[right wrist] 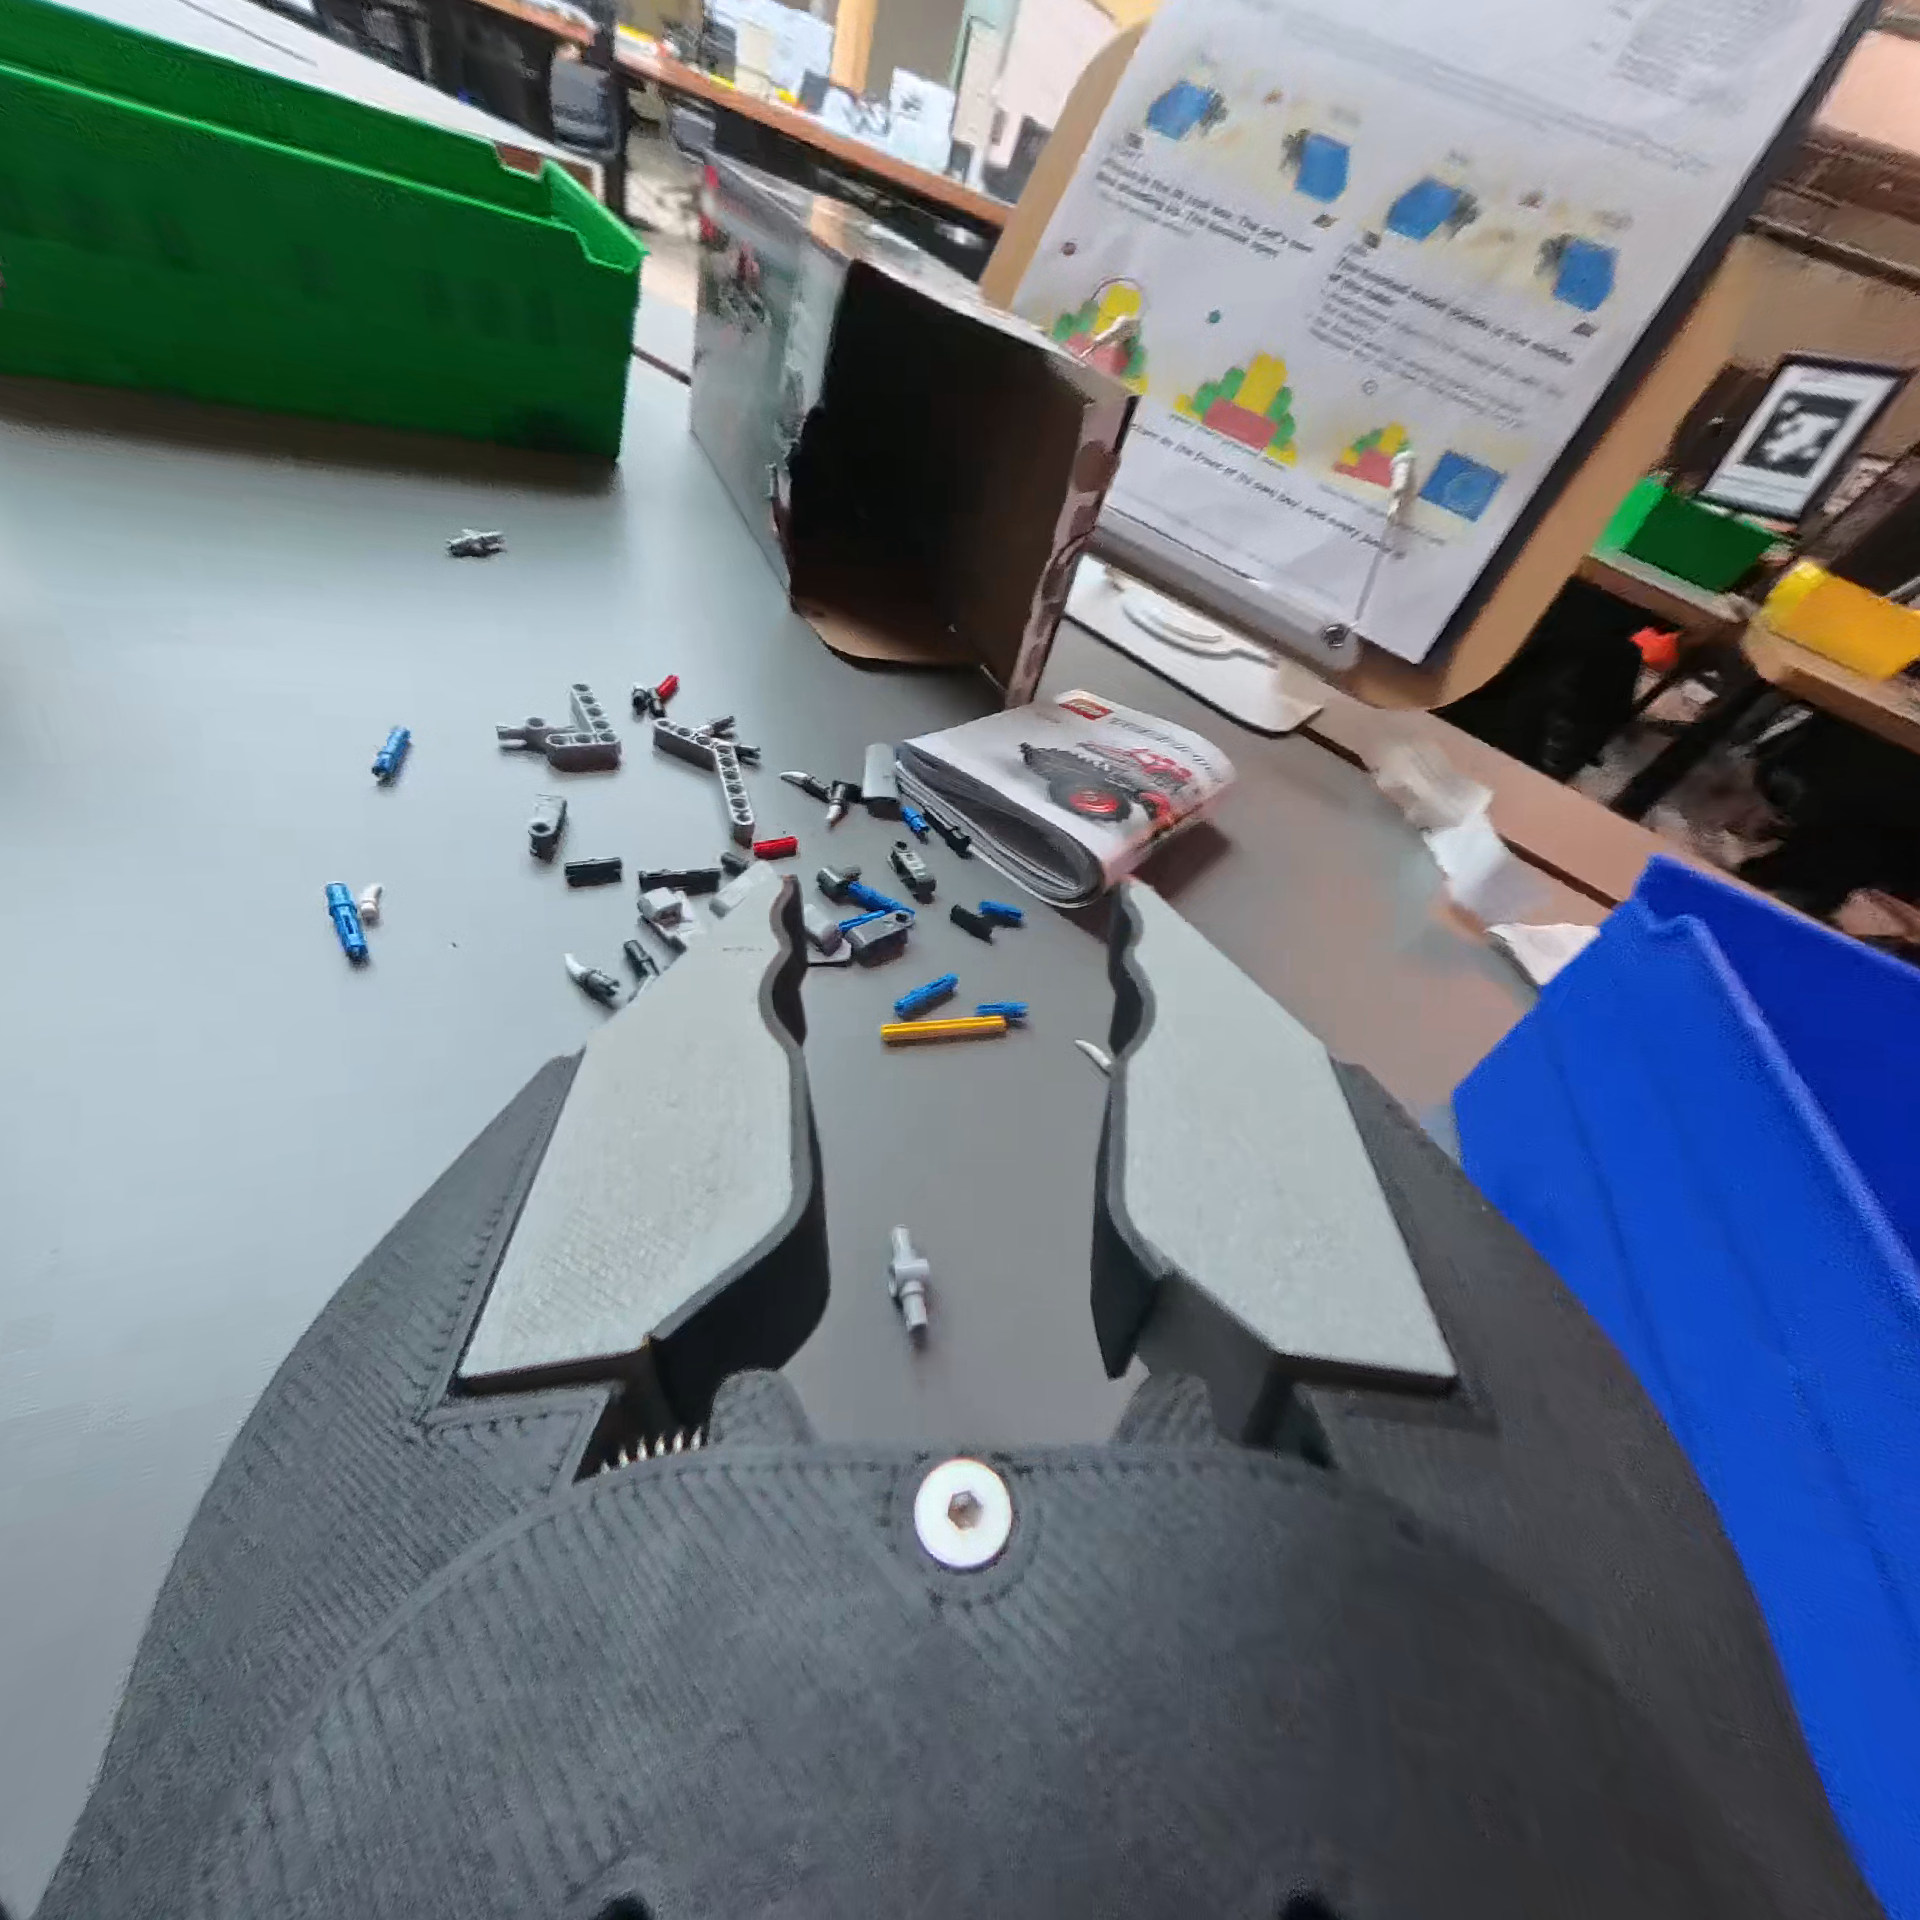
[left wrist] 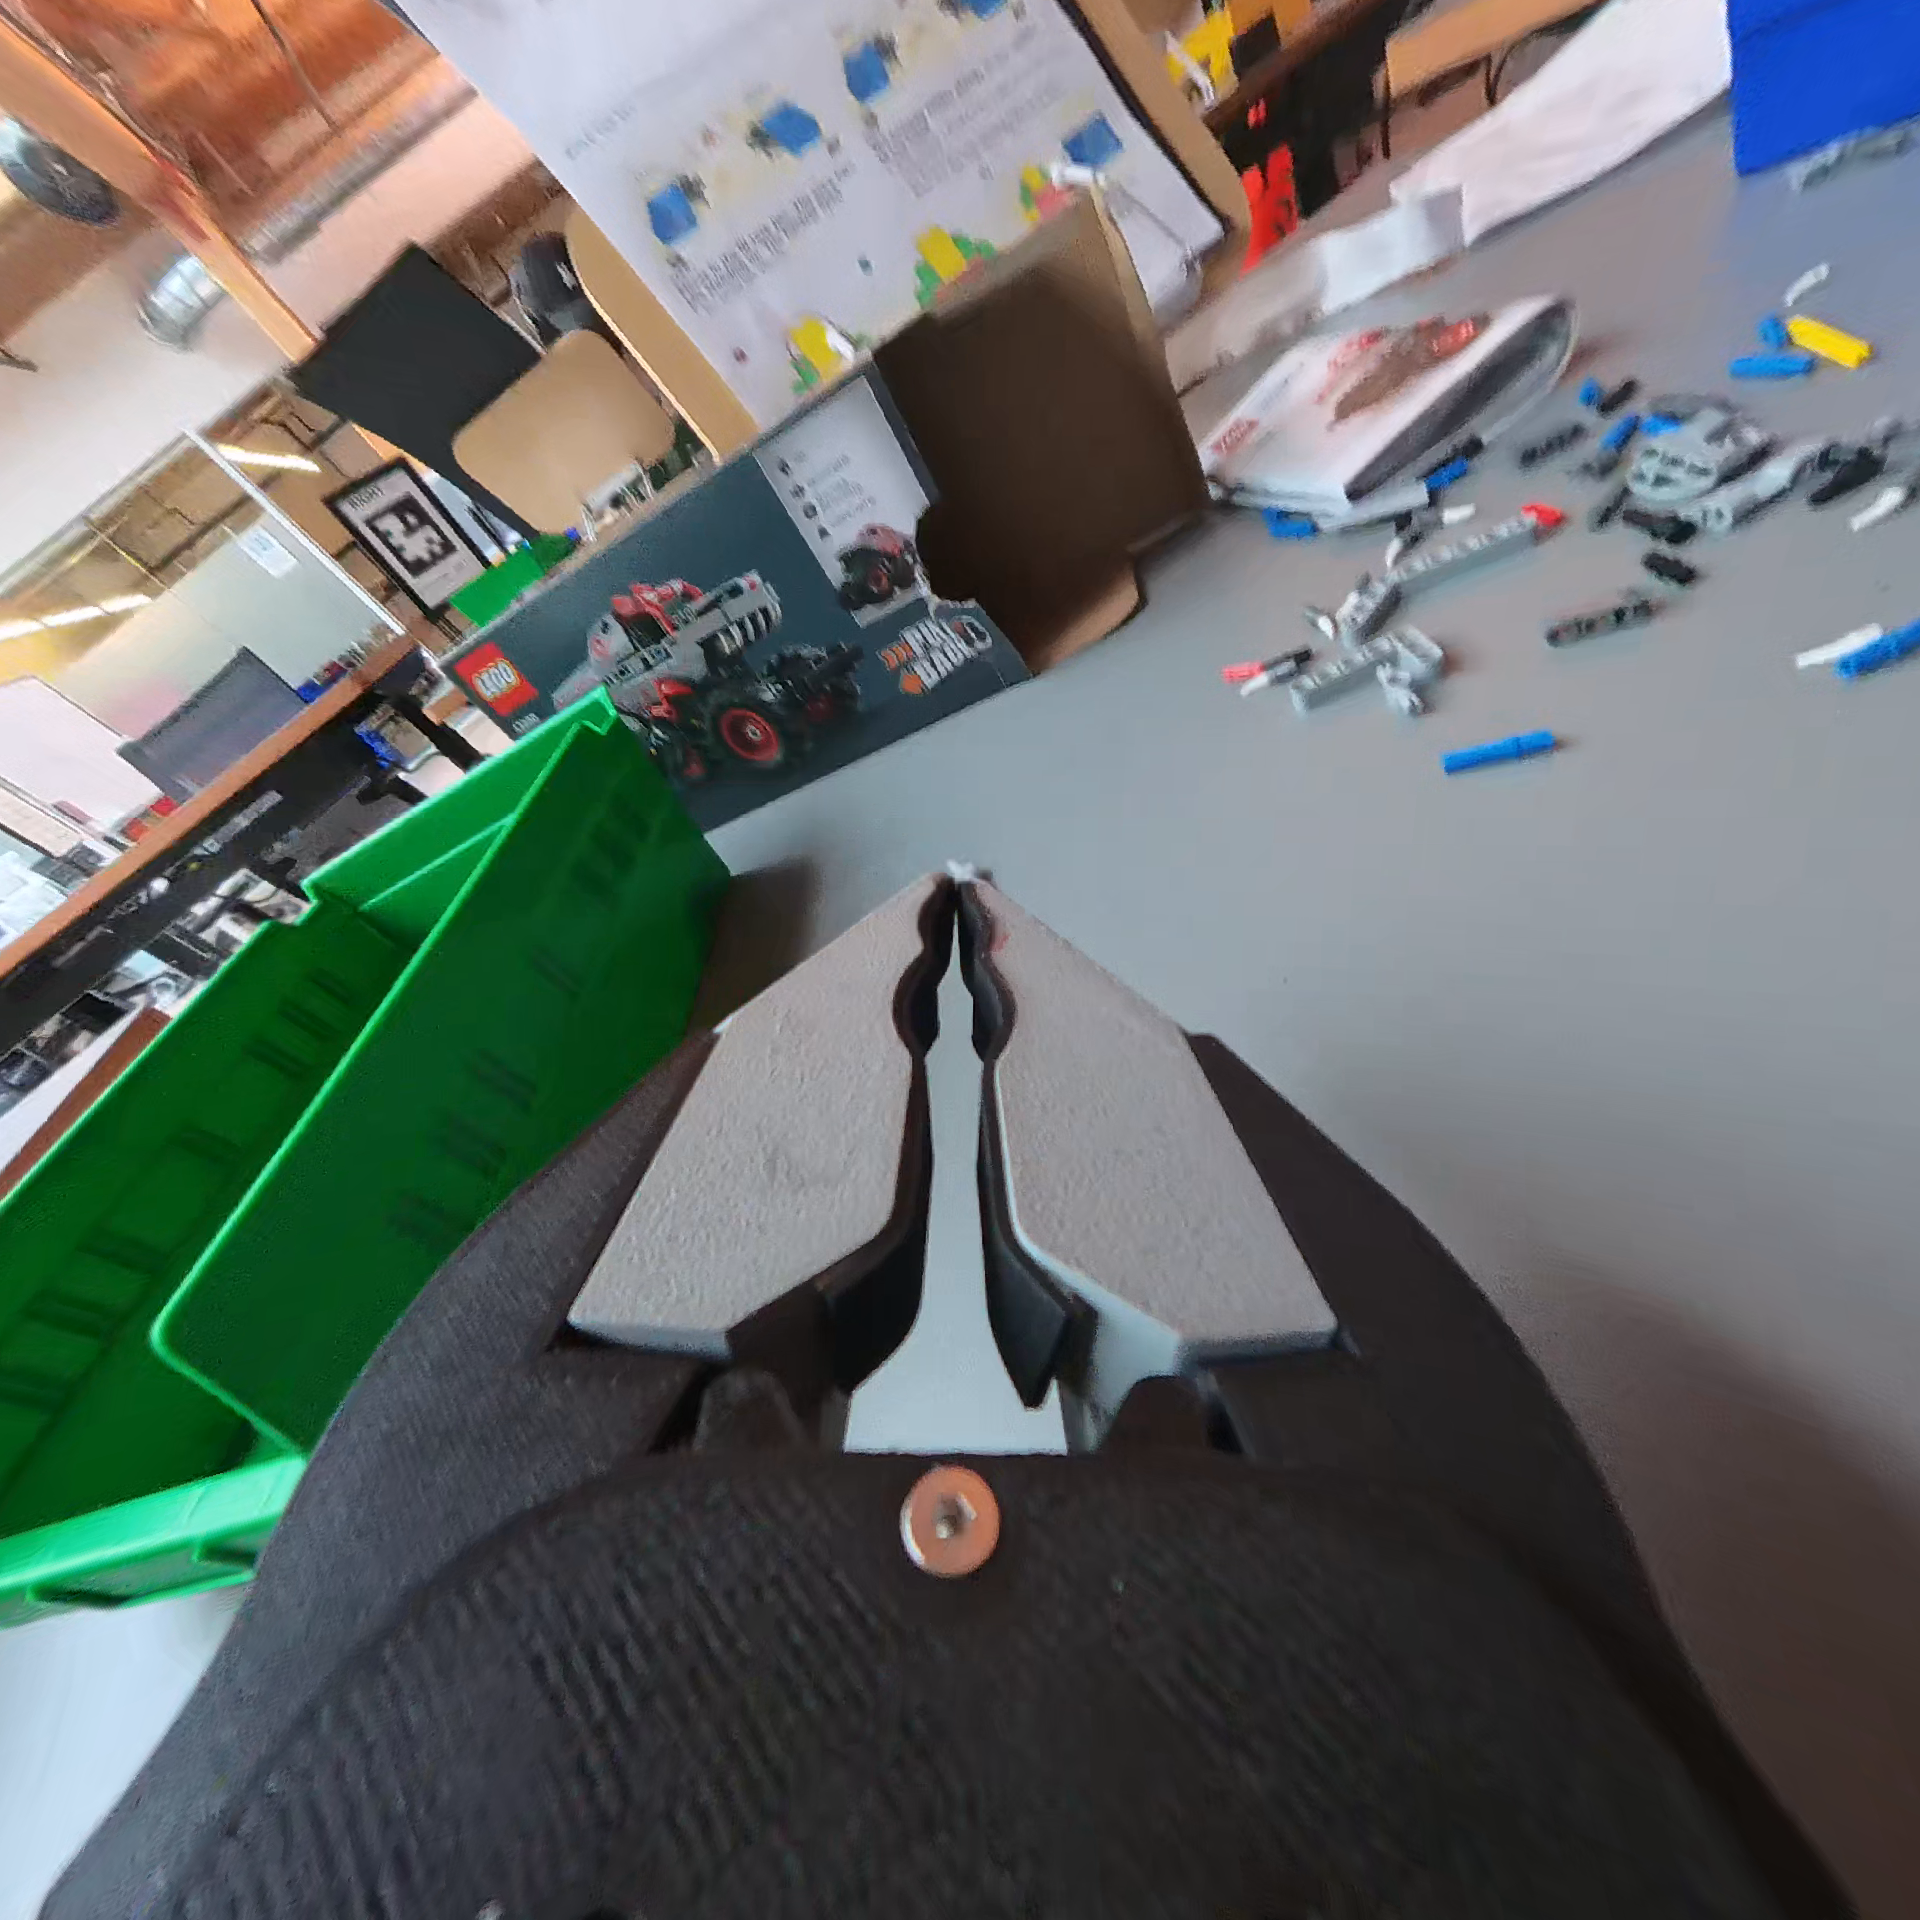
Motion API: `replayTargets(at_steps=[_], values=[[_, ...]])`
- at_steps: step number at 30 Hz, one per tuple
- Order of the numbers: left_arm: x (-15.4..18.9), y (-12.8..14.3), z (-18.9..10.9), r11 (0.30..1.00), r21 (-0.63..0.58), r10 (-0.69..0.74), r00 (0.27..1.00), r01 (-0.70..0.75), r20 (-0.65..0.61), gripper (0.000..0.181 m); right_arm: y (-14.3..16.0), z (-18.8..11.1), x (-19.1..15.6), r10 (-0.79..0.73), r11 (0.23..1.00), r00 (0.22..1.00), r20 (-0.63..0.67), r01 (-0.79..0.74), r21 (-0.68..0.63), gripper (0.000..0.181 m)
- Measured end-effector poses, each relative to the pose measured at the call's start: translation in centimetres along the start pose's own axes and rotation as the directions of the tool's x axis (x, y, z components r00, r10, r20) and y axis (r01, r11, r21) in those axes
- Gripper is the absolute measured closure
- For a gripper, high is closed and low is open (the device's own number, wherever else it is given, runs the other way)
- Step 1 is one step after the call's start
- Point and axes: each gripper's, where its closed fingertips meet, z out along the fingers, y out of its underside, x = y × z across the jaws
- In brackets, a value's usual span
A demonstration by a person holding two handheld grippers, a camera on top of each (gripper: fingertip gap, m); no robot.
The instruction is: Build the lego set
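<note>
My left gripper (left wrist: pixel 958 896) is shut, with a tiny white piece (left wrist: pixel 962 871) pinched at its tips, held over bare grey table. Loose lego pieces (left wrist: pixel 1662 499) lie far to its right, with a grey beam assembly (left wrist: pixel 1371 665) and a blue pin (left wrist: pixel 1496 750) nearer. My right gripper (right wrist: pixel 954 904) is open and empty, low over the scattered pieces (right wrist: pixel 727 831). A small grey pin (right wrist: pixel 909 1280) lies on the table between its fingers. A yellow axle (right wrist: pixel 943 1029) and blue pins lie just past that. Grey angled beams (right wrist: pixel 727 769) lie farther left.
The open lego box (left wrist: pixel 727 665) (right wrist: pixel 935 468) lies on its side at the back. The instruction booklet (right wrist: pixel 1070 790) (left wrist: pixel 1392 405) lies beside the pieces. Green bins (left wrist: pixel 364 1039) (right wrist: pixel 312 260) stand at the left, a blue bin (right wrist: pixel 1714 1195) close at the right. A picture board (right wrist: pixel 1403 260) stands behind. The yellow axle (right wrist: pixel 943 1029) is about 10 centimetres from my right fingertips. Seen from the left wrist view (left wrist: pixel 1822 340) as well.
</note>
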Motion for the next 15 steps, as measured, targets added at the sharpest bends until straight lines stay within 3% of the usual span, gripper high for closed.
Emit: replayTargets(at_steps=[2, 4, 15], values=[[0.0, 0.0, 0.0, 1.0, 0.003, 0.021, 1.0, -0.021, 0.016, 0.181, -1.2, -0.6, 0.0, -0.042, 0.996, 0.998, -0.042, 0.045, 0.073, 0.135], [0.0, 0.4, 0.2, 1.0, -0.027, 0.013, 1.0, -0.013, 0.004, 0.181, -0.9, -0.3, -0.4, -0.084, 0.995, 0.996, -0.043, 0.086, 0.049, 0.136], [1.0, 2.1, 1.2, 0.982, -0.136, 0.128, 0.992, -0.129, -0.018, 0.181, 0.4, 0.6, -3.6, -0.085, 0.996, 0.983, 0.163, 0.086, -0.002, 0.133]])
